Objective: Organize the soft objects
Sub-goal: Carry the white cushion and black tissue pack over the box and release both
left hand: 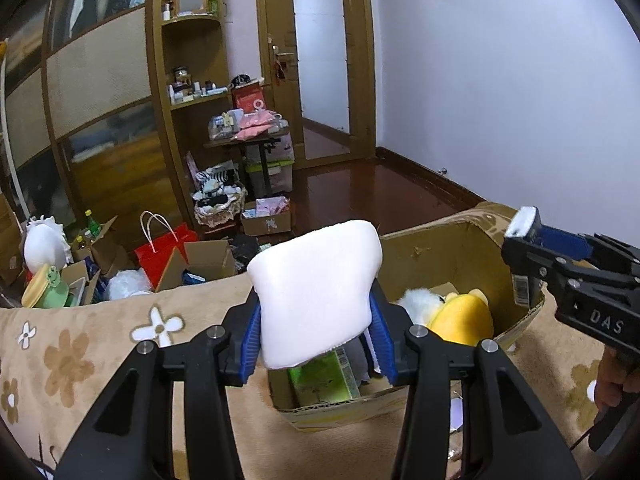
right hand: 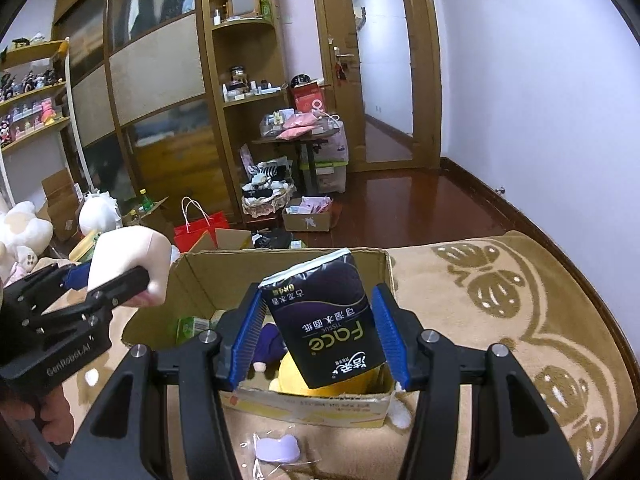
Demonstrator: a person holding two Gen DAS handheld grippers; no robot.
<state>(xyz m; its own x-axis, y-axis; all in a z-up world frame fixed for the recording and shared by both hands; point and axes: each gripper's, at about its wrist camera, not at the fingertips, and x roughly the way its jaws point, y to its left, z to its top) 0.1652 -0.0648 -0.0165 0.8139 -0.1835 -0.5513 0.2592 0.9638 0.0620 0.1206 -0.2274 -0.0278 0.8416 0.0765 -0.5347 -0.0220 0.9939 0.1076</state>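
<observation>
The right gripper (right hand: 320, 324) holds a dark tissue pack (right hand: 326, 320) tilted above the cardboard box (right hand: 320, 410); lower before releasing. The left gripper (left hand: 316, 320) clamps a white pillow (left hand: 316, 292).

Red bag (left hand: 166, 250) beside wardrobe (left hand: 96, 92)

white cushion (left hand: 316, 292) upright, clamped | black tissue pack (right hand: 326, 320) tilted above box (right hand: 208, 272)

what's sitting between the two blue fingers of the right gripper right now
In the right wrist view, a black tissue pack hangs tilted between the right gripper's fingers, over the open cardboard box. Whether the pads touch it is unclear.
</observation>
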